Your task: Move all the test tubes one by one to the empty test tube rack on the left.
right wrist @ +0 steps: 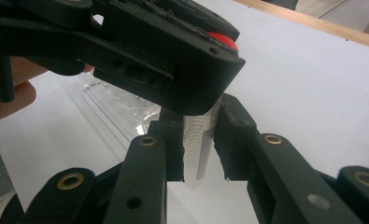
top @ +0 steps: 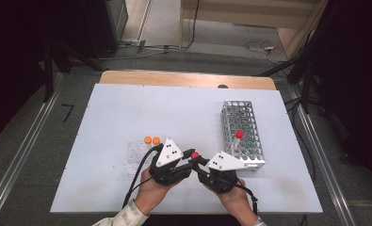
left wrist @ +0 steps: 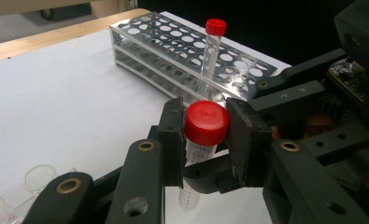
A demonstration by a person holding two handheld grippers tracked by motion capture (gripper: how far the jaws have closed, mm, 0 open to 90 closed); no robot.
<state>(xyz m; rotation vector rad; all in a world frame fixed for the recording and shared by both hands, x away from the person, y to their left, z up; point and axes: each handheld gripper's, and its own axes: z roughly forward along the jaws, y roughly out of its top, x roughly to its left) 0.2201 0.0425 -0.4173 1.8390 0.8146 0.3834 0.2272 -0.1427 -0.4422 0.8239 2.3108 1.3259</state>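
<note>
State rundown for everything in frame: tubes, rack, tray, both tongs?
Held tube: upright, red cap on, body gripped by right tongs.
Red cap: left tongs shut on it.
Second tube: capped, standing in rack.
Rack: on table, otherwise empty.
Clear tray: flat, two orange-capped tubes at its far edge.

Tube [right wrist: 198, 149] upper part hidden behind left gripper [right wrist: 163, 60]; cap mostly covered.

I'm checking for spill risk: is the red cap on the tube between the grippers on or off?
On. The red cap sits atop the tube, with the left gripper clamping it.
</note>
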